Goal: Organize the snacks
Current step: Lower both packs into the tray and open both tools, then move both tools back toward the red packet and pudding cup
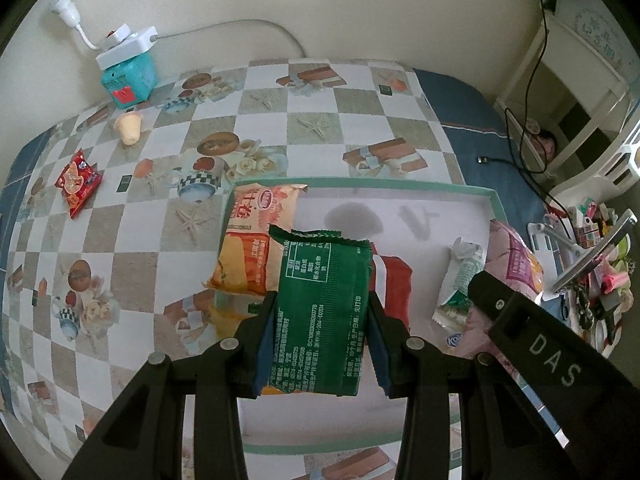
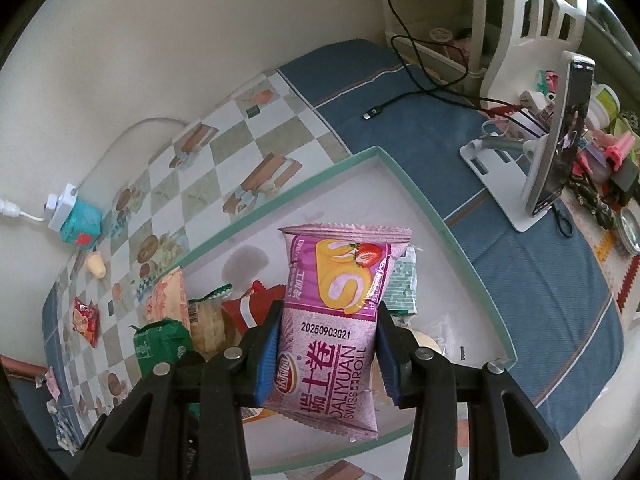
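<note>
The left tongs squeeze a green snack pack between their blue pads. The right tongs squeeze a pink Swiss roll pack the same way. Both packs hang over the big tray, which is white inside with a light green rim.

I think the job is about half done. Some snacks already lie in the tray: an orange pack, a red pack and a white and green pack. The two packs in the tongs look ready to go in next, but they have not been let go yet. Two snacks wait outside the tray, well away from it on the cloth: a small red pack and a little cream-colored snack. Those will need to be picked up after this.

The tray sits on a table with a cloth of white and tan squares, with pictures of teapots, cakes and starfish on it. The edge of the cloth is blue. At the back, close to the plain wall, a white power strip rests on a teal box, and its cord runs along the wall. A black cable lies on the blue part. A phone on a white stand stands at the side, with a pile of small things beside it and a white shelf behind.
</note>
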Demonstrator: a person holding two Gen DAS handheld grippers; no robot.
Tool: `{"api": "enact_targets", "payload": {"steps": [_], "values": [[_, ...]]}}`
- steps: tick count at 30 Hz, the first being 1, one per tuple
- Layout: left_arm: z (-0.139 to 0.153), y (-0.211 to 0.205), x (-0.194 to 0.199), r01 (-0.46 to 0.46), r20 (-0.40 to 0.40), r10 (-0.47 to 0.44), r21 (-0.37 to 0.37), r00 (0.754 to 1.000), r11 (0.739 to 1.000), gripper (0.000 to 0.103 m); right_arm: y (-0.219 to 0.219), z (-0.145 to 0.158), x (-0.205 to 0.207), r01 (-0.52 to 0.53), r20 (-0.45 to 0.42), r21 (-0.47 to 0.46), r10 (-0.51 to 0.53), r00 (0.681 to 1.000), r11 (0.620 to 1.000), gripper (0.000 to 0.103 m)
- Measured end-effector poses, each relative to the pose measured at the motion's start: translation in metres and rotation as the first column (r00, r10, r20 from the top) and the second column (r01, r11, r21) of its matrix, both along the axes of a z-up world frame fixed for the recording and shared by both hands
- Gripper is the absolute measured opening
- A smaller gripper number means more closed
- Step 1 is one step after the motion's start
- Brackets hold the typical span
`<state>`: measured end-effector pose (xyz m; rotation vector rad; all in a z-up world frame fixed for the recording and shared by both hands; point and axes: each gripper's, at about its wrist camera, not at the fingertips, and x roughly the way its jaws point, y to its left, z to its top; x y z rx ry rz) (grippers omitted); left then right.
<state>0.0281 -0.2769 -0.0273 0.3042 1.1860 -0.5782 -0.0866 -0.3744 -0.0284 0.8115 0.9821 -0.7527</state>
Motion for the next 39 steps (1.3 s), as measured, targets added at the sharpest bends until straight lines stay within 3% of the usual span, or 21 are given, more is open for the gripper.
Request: {"api": "enact_targets", "payload": {"steps": [19,23,31,34,39], "values": [[-0.002,-0.001,0.005,0.001,-0.014,-0.001,0.000,1.000,1.000,0.044,-0.003,-0.002,0.001,0.006,-0.045,-0.008,-0.007,0.999,1.000,0.048],[0.002,0.001,0.006,-0.004,-0.003,0.004,0.006,1.000,1.000,0.052,-0.003,0.002,0.000,0.015,-0.048,-0.023,-0.016,0.999,1.000,0.065],[0.014,0.014,0.018,-0.057,0.026,0.056,0.025,0.998,0.998,0.065,-0.004,0.009,-0.002,0.027,-0.048,-0.039,-0.029,0.998,0.999,0.069],[0.014,0.022,0.027,-0.107,0.064,0.103,0.061,0.993,0.992,0.079,-0.003,0.011,-0.001,0.025,-0.053,-0.049,-0.027,0.998,0.998,0.069],[0.019,0.052,0.052,-0.214,0.085,0.208,0.065,0.975,0.975,0.081,0.002,0.013,0.004,0.009,-0.063,-0.064,-0.013,0.998,0.998,0.070]]}}
